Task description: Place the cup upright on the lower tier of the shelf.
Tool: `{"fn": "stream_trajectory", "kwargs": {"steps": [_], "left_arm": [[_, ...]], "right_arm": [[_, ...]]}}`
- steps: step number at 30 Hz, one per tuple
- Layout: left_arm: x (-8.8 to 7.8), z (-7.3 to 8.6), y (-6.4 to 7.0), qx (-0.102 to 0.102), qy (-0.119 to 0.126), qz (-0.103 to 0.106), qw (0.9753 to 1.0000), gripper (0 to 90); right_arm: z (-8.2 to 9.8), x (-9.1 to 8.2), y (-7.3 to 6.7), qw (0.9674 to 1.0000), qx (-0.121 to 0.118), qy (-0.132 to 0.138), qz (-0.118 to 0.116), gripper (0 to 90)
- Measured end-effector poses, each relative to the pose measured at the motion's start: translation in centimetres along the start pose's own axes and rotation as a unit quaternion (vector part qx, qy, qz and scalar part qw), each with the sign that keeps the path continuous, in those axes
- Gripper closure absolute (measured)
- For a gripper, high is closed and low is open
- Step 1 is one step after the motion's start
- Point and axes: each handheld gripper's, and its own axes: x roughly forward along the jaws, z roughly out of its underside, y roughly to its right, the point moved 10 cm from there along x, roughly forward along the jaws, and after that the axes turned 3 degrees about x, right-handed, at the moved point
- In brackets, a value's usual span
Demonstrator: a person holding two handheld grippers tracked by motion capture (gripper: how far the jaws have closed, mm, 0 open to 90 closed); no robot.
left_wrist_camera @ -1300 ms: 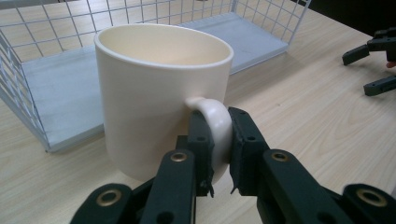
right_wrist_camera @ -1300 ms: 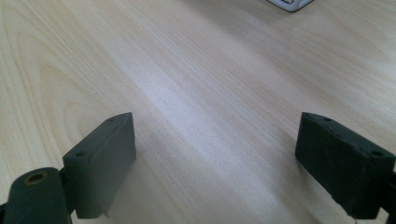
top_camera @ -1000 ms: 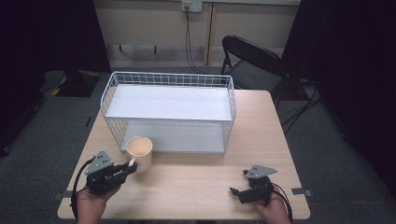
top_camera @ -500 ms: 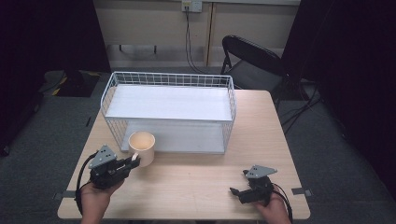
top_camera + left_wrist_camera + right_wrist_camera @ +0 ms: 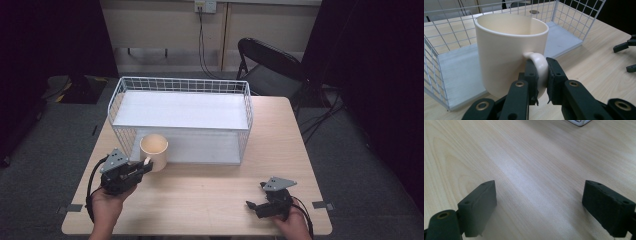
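Observation:
A cream mug [image 5: 154, 151] [image 5: 509, 50] hangs a little above the table in front of the white wire basket [image 5: 180, 85]. My left gripper [image 5: 142, 166] [image 5: 541, 75] is shut on the mug's handle [image 5: 537, 62], with one black jaw on either side of it. The mug stands upright and its inside looks empty. Near the table's front right, my right gripper [image 5: 257, 197] [image 5: 539, 205] rests low over the bare wood, jaws wide open with nothing between them.
The wire basket's open lower shelf [image 5: 461, 67] lies just behind the mug, and a white shelf board [image 5: 180, 110] covers its top. A black folding chair [image 5: 270, 65] stands beyond the table's far right. The other gripper's jaws [image 5: 626, 55] show at the right edge.
My left gripper has lifted the mug by its handle and carried it up and toward the basket's front. The right gripper has stayed where it was.

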Motion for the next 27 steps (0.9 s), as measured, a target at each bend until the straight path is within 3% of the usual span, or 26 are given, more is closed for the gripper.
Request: {"fn": "stream_trajectory", "kwargs": {"steps": [27], "left_arm": [[2.9,-1.5,-0.3,0.009,0.004,-0.022,0.9997,80.8]], "right_arm": [[0.0,0.0,0.0,1.0,0.0,0.0,0.0,11.7]]}}
